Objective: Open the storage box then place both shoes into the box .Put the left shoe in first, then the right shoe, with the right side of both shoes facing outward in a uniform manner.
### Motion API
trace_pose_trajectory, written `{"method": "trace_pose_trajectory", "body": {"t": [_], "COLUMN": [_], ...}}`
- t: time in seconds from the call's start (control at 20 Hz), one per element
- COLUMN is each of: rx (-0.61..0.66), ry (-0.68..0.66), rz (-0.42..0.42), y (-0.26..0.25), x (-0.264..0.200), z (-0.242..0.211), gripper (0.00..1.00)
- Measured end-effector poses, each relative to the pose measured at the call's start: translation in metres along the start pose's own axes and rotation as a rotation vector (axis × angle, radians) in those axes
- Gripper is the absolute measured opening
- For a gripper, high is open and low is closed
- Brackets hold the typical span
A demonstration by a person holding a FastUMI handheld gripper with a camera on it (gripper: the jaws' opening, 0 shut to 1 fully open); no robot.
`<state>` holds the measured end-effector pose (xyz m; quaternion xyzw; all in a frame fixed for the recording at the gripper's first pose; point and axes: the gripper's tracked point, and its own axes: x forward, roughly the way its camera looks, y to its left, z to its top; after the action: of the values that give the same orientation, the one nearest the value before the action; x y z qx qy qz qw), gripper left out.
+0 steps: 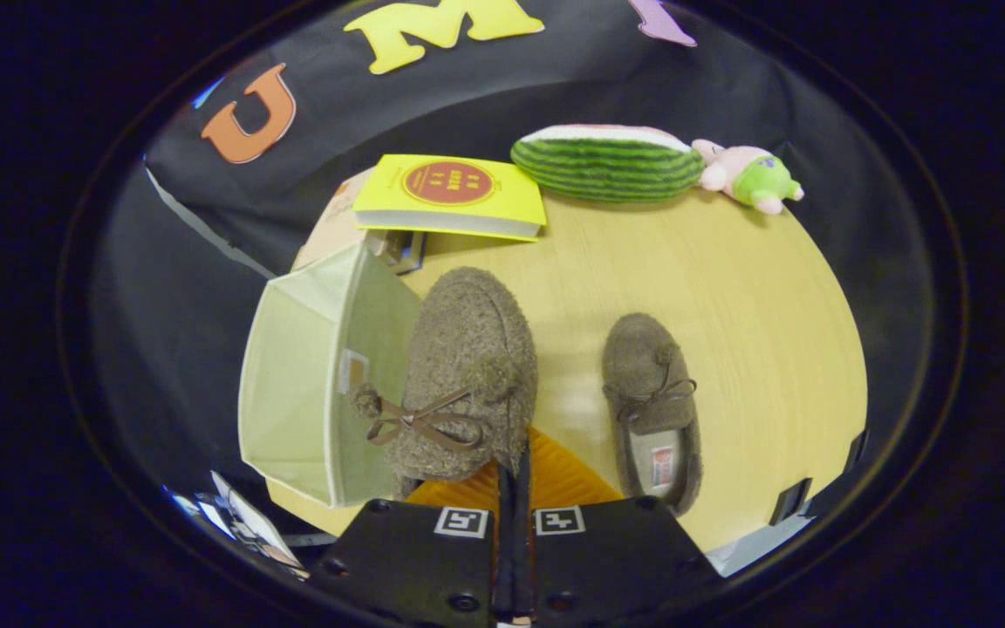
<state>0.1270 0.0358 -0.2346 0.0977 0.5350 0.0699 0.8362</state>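
Two fuzzy brown slippers show in the gripper view. The fingers (513,475) are pressed nearly together, clamped on the heel rim of the held slipper (468,366), which hangs lifted just beside the open pale green storage box (293,384). The other slipper (652,410) lies flat on the wooden worktop (729,288). Beyond them sit a yellow book (450,196), a watermelon plush (607,163) and a pink-and-green plush toy (751,177).
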Motion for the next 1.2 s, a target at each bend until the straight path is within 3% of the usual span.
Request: {"method": "trace_pose_trajectory", "body": {"t": [0.3,0.7,0.9,1.2], "rx": [0.007,0.061,0.107,0.072], "ry": [-0.041,-0.09,-0.175,-0.177], "rz": [0.049,0.101,0.07,0.015], "y": [0.081,0.172,0.187,0.195], "x": [-0.024,0.008,0.033,0.081], "z": [0.018,0.025,0.037,0.024], "gripper": [0.06,0.06,0.06,0.06]}}
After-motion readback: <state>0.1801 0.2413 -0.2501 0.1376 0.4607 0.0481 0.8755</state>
